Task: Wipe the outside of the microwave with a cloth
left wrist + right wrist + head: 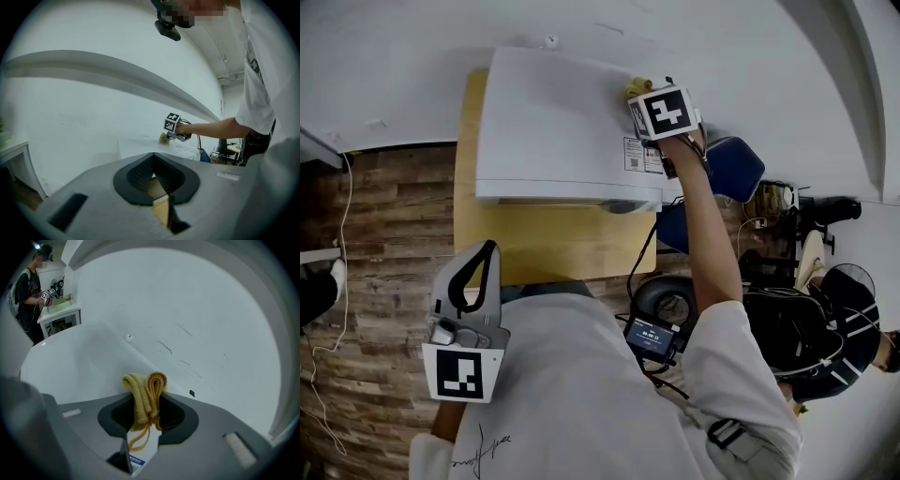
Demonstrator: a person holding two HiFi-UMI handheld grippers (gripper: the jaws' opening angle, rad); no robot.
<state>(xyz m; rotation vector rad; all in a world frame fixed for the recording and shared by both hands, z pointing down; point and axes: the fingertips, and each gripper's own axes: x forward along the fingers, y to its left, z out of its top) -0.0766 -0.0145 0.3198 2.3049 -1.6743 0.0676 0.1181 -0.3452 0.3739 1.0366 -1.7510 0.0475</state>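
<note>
The wooden table point(553, 246) is set against the wall, so the white microwave point(553, 122) standing on it can be reached from the front and from above. The right gripper point(146, 405) is stretched out over the far right corner of the microwave's top. Its 2 jaws are clenched on the yellow cloth point(143, 392), which is bunched into a fold so that a padded edge is offered to the top panel, close to the wall. The left gripper point(157, 179) is held low by the person's body, closed with nothing in it. It is judged to be parked there clear of the wiping.
</note>
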